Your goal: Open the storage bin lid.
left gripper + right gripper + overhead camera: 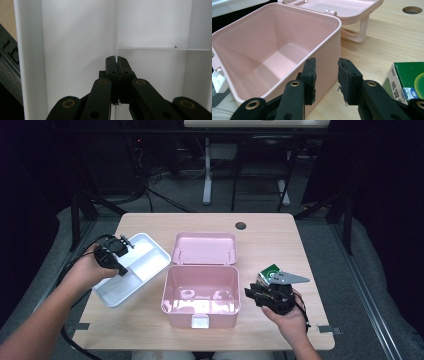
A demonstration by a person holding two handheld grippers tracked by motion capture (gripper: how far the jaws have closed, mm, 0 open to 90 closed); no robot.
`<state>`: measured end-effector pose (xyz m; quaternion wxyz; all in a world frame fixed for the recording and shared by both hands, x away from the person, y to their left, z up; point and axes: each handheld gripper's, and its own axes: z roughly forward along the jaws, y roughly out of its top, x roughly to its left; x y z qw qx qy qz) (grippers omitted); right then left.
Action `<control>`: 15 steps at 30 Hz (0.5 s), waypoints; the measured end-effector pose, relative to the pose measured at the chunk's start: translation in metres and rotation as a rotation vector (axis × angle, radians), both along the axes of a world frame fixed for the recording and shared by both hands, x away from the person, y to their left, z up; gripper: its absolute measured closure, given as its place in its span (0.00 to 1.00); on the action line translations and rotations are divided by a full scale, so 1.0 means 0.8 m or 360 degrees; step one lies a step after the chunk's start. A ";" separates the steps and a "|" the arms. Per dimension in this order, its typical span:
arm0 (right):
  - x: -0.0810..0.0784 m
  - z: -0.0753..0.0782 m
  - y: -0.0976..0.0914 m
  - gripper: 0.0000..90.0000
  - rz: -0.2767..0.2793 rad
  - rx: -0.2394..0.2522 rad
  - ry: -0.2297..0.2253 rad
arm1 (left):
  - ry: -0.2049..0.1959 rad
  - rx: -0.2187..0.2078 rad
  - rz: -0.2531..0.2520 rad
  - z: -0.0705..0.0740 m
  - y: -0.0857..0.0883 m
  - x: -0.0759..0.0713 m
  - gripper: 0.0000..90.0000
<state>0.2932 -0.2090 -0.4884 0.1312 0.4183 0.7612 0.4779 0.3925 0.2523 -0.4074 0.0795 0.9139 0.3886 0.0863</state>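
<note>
A white divided tray point(150, 265) lies at the table's left, partly over the edge. My left gripper point(125, 245) reaches in from its left side. In the left gripper view the jaws point(117, 60) are shut on the tray's thin inner divider point(116, 30). An open pink box point(200, 312) stands mid-table, empty, its lid point(204, 247) folded back flat. My right gripper point(251, 293) is just right of the box, pointing at its side wall. Its pads point(310, 75) stand apart with nothing between them, close to the box's corner point(332, 50).
A green and white carton point(268, 272) lies on the table right behind the right gripper, seen also as a carton point(409, 77) at the lower right. A cable hole point(241, 225) is near the far edge. The box has a white latch point(200, 321) in front.
</note>
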 end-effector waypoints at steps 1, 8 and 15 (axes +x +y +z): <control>0.000 0.000 0.000 0.75 0.0000 0.0000 0.0000 | -0.0003 -0.0005 0.0012 -0.002 0.003 0.000 1.00; 0.001 -0.001 0.000 0.63 -0.0008 0.0008 -0.0006 | 0.0053 -0.0053 0.0055 -0.035 0.013 0.006 1.00; 0.004 -0.001 -0.001 0.54 0.0007 -0.0012 -0.0046 | 0.0099 -0.0038 0.0090 -0.081 0.014 0.013 1.00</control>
